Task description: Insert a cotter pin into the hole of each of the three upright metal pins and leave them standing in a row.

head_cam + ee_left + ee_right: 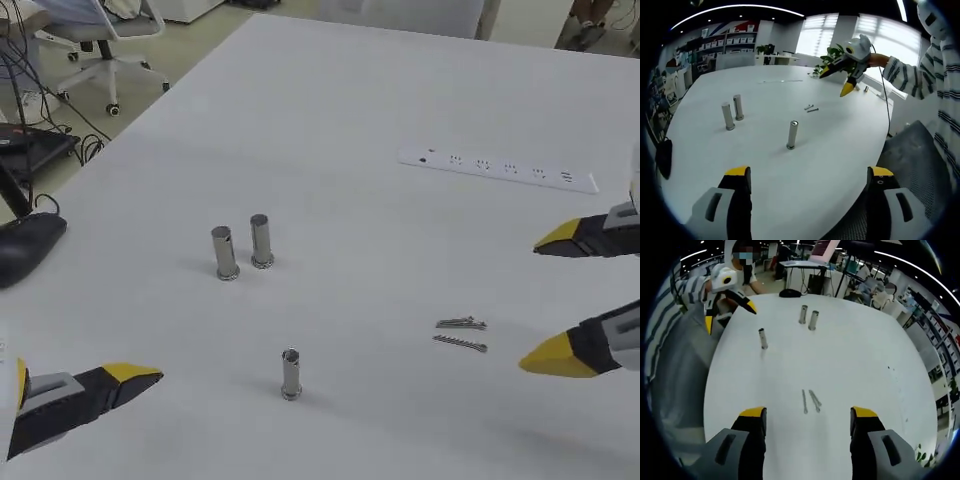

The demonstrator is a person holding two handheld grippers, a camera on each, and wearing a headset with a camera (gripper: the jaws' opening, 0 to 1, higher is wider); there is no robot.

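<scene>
Your left gripper [809, 172]: black jaws, yellow tips, grey bases | your right gripper [808, 412]: same black jaws, yellow tips, grey bases | your sleeve [920, 82]: pale with dark stripes | cable [883, 90]: thin, dark, off your right gripper

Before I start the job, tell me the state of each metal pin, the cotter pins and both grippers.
Left rear pin: upright, no cotter pin.
Right rear pin: upright, no cotter pin.
Front pin: upright, no cotter pin.
Cotter pins: loose, flat on table.
Left gripper: open, empty.
Right gripper: open, empty.
</scene>
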